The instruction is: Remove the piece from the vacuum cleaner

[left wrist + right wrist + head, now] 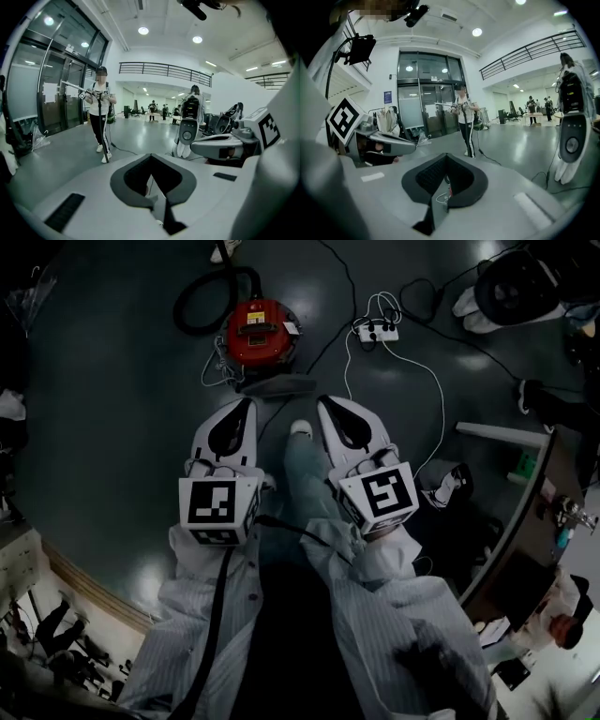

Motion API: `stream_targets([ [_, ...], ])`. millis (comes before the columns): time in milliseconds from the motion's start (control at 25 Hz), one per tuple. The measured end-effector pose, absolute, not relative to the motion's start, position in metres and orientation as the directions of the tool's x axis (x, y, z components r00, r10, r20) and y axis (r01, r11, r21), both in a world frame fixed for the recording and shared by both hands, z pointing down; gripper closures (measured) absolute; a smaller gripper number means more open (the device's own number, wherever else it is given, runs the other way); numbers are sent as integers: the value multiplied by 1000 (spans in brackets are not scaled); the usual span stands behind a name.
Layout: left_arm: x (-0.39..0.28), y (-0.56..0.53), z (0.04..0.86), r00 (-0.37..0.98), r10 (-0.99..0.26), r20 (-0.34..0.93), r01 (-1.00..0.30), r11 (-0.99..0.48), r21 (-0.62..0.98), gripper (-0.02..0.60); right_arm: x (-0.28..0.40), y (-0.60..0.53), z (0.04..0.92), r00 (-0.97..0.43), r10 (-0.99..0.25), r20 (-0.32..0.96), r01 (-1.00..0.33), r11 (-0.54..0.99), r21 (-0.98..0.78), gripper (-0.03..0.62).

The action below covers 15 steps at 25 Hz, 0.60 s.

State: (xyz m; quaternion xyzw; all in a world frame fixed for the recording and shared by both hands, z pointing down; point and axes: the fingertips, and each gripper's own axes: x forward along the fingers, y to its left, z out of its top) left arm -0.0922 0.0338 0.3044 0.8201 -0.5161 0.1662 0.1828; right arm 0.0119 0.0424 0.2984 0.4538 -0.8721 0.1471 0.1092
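Note:
The red canister vacuum cleaner sits on the dark floor ahead of me, its black hose looping off to the left. A flat grey piece lies at its near side. My left gripper and right gripper are held side by side above the floor, just short of that grey piece, both shut with nothing between the fingers. The left gripper view shows its jaws pressed together, and the right gripper view shows the same, with a sliver of red and white cable visible through the gap.
A white power strip with trailing white cable lies to the vacuum's right. A desk edge runs along the right. My own shoe is between the grippers. A person holding a pole stands across the hall.

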Motion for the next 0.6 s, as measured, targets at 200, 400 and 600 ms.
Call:
stream_targets([
  [200,-77,-35,363,354,-778,520,-935,-314,167,578,20,-30,356,-634,-659,406,-764,616,-193,592],
  [400,-73,-72,440,314,-735,601,-948,-278,155,578,22,-79,435,-662,-566,491,-723,653,-223,592],
  [600,-68,-87,537,345,-667,661,-933,-322,161,578,17,-100,540,-655,-486,579,-685,706,-182,592],
])
